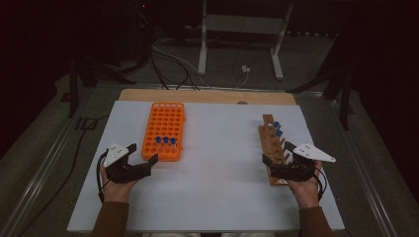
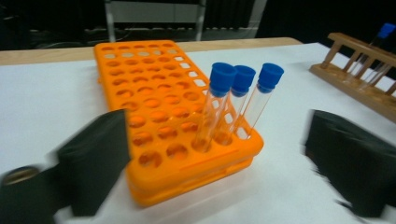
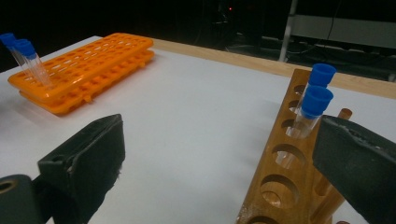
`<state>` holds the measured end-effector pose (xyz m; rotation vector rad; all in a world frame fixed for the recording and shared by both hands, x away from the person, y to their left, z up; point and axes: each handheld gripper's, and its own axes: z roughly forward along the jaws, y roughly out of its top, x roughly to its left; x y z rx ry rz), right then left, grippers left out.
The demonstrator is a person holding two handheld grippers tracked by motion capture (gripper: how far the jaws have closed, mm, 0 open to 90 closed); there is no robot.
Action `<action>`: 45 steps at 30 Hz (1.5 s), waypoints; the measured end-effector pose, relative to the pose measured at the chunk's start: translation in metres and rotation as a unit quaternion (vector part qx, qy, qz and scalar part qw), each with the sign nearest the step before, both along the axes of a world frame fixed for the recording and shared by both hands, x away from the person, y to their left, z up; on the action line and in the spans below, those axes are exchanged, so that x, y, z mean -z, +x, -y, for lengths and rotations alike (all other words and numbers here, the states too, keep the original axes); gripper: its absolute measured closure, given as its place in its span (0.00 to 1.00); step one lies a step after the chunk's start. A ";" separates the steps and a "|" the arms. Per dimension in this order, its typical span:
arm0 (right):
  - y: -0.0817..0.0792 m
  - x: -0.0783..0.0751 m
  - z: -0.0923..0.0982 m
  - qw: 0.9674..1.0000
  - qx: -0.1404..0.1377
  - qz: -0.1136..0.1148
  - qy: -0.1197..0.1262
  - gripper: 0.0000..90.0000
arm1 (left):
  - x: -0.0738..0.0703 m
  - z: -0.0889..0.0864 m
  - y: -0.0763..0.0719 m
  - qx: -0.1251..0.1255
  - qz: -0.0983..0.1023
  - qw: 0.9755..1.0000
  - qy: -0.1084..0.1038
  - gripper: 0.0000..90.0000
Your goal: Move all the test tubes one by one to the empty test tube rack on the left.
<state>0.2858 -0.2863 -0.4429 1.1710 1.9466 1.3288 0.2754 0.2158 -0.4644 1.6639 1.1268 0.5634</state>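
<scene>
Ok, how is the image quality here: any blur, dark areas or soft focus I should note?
High view: white table evenly lit, the room behind nearly black, picture soft overall. Left gripper view: the black jaws are smeared by motion blur, while the orange rack and its three blue-capped tubes stay fairly sharp. Right gripper view: steady; wooden rack clear, background dark.

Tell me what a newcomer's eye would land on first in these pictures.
The bright orange rack on the left of the white table stands out first, with three blue-capped tubes upright near its front edge. On the right sits a wooden rack holding two more blue-capped tubes. The left gripper and right gripper each rest open beside their rack.
</scene>
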 end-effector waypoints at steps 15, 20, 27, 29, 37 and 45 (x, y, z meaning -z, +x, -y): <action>0.028 -0.008 0.018 0.999 0.016 -0.022 -0.028 0.05 | 0.003 -0.001 -0.003 -0.019 0.009 1.000 0.017 0.01; 0.041 -0.009 0.019 0.999 0.015 -0.028 -0.043 0.10 | 0.005 0.003 -0.003 -0.018 0.007 1.000 0.025 0.01; 0.059 0.002 0.019 0.996 0.037 -0.053 -0.056 0.31 | 0.007 0.005 -0.003 -0.021 0.004 0.999 0.030 0.01; 0.061 0.006 0.019 0.996 0.032 -0.057 -0.056 0.48 | 0.007 0.004 -0.002 -0.022 0.004 0.999 0.031 0.01; 0.066 0.011 0.016 0.996 0.043 -0.051 -0.067 0.77 | 0.007 0.005 -0.003 -0.022 0.004 0.999 0.030 0.01; 0.072 0.013 0.014 0.995 0.043 -0.054 -0.073 0.84 | 0.007 0.005 -0.003 -0.023 0.004 0.999 0.029 0.01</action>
